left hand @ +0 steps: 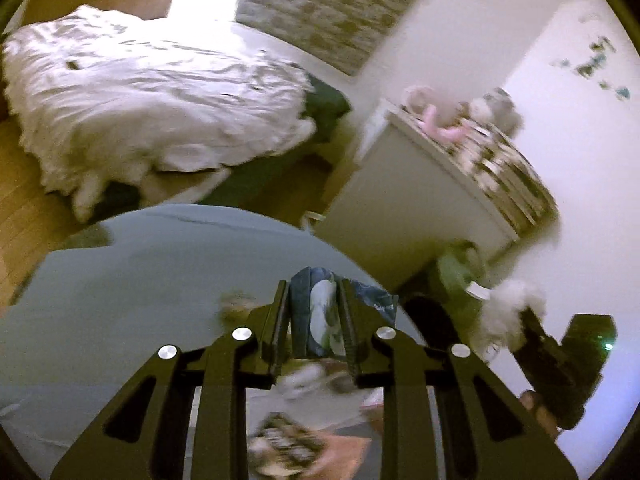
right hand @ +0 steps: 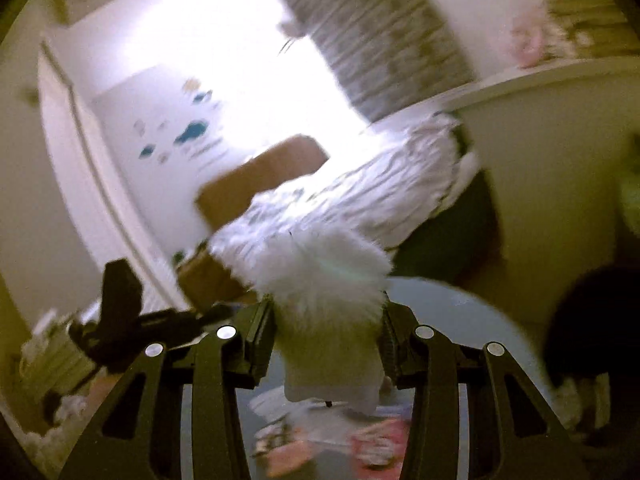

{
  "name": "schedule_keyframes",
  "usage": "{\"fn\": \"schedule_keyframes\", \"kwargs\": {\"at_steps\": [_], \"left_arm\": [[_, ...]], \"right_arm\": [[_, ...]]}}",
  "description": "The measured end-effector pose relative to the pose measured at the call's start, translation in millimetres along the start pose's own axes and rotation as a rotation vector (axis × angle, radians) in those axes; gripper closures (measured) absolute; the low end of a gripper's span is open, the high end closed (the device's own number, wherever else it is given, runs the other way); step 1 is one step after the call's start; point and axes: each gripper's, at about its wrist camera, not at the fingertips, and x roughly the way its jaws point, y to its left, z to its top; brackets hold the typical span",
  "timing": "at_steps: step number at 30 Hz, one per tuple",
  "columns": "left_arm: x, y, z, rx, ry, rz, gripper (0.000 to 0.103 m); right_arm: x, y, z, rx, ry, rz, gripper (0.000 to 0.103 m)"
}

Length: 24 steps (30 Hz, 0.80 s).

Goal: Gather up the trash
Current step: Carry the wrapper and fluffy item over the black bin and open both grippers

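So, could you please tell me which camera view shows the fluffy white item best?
The right wrist view: the fluffy white item fills the centre, clamped in the right tool. The left wrist view shows only a small blurred tuft at its right edge.

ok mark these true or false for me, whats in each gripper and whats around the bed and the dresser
1. The left gripper is shut on a blue and white wrapper. True.
2. The right gripper holds nothing. False: it is shut on a fluffy white wad.
3. The bed has a rumpled white cover. True.
4. The white dresser has a bare top. False: soft toys sit on it.
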Motion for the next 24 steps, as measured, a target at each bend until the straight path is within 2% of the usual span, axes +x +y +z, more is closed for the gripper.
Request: {"fn": "schedule_keyframes", "kwargs": {"at_steps": [7,12,18,24], "left_arm": [[57,-86,-10,0.112,0.088,-0.096,0.078],[100,-134,-25,0.166,0.156,-0.141,0.078],[150,-178,-44,0.218,0.222,-0.172,0.078],[194,-205,-57,0.242,0.274,-0.178,0.078]], "right_arm": [[-70,-90,4,0.136,-0.136,-0.177,0.059],[-94,-142,-2,0.201,-0.176,-0.264,0.059],[-101,-183,-13,0.246,-0.181,-0.338,0.059],[-99,-215,-27,0.295,-0.172,-0.399,0.059]]}}
